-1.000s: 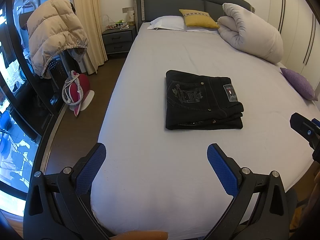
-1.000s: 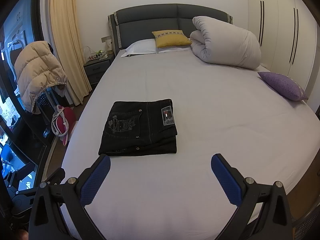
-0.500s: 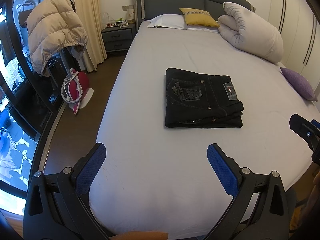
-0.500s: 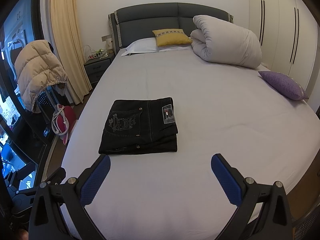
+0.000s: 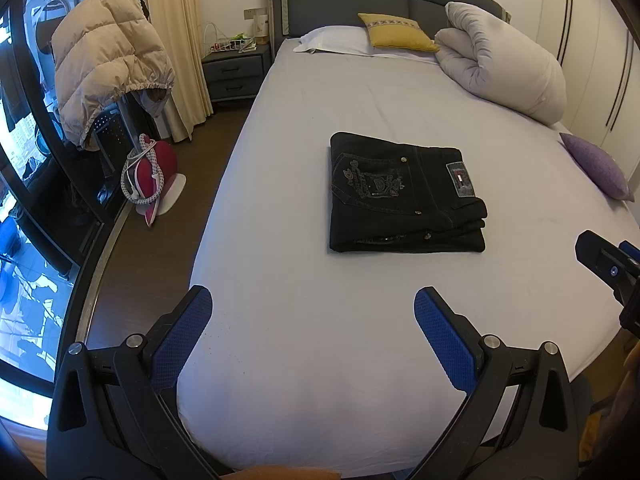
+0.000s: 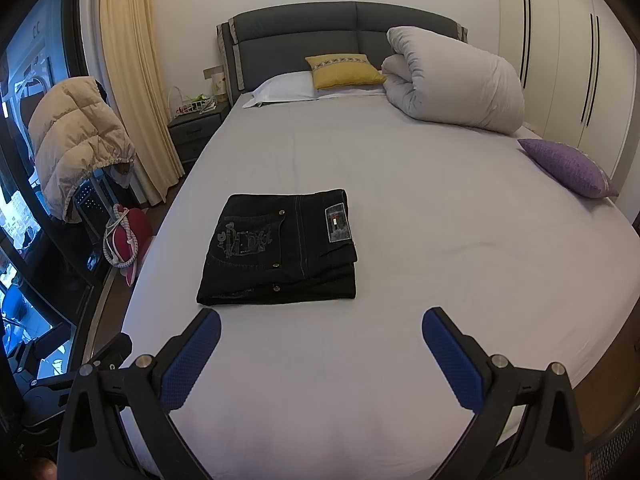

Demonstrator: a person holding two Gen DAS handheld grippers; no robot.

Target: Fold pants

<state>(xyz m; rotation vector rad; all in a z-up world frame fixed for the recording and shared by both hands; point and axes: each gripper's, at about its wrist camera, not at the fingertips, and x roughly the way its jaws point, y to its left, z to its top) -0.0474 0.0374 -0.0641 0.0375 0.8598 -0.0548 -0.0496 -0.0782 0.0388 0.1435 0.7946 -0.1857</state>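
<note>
Pants (image 5: pixel 404 194) lie folded in a compact black rectangle on the bed (image 5: pixel 320 320), pocket embroidery and waistband patch facing up, layered edges toward me. From my left wrist camera they sit at about 12 o'clock, slightly toward 1; from my right wrist camera at about 11 o'clock (image 6: pixel 280 248).

My left gripper (image 5: pixel 312 308) hovers over the near end of the bed, jaws spread wide, nothing between the blue pads, well short of the pants. My right gripper (image 6: pixel 320 328) likewise, jaws released and empty, near the pants' front edge but not touching.

Rolled duvet (image 6: pixel 456 80) at 1 o'clock by the headboard. Purple cushion (image 6: pixel 568 168) at 2 o'clock near the bed edge. Beige puffer jacket (image 5: pixel 108 60) hangs at 10 o'clock.
</note>
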